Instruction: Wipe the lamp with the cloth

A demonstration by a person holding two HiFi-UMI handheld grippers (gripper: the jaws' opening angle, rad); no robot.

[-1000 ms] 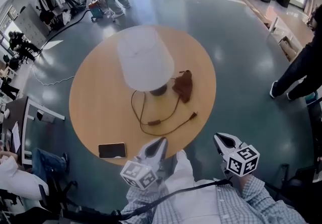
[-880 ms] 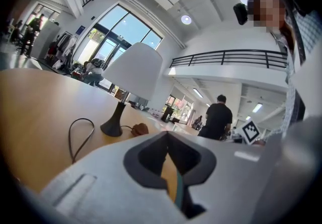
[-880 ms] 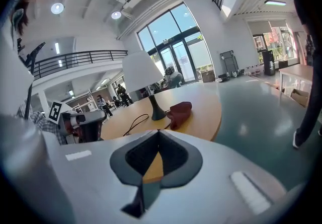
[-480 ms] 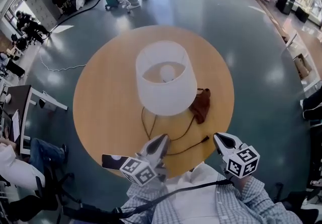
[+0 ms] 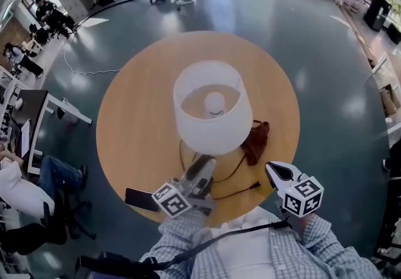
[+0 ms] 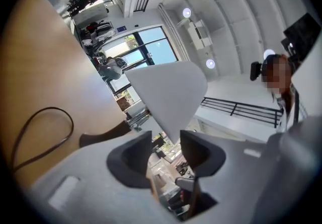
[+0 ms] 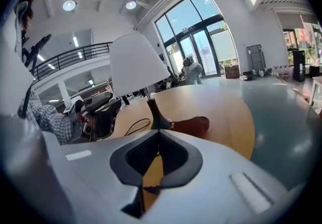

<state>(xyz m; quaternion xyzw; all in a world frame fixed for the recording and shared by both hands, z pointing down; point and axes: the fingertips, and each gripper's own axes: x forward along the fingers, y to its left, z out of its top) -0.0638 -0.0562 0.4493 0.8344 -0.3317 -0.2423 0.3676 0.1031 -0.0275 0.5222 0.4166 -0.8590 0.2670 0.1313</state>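
Head view: left gripper (image 5: 204, 162) opening on nothing beside the lamp (image 5: 213, 108), right gripper (image 5: 274, 171) shut, empty, should spread before reaching the cloth (image 5: 255, 142).

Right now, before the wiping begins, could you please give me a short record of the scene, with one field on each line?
table: round, wooden
lamp: white shade, upright near the table's middle
cloth: brown, crumpled, lying beside the lamp's base, in neither claw
cord: dark, looped on the table on the person's side of the lamp
phone: dark, flat at the near edge
left claw: jaws opening, nothing between them
right claw: shut, empty
wiping: not yet begun
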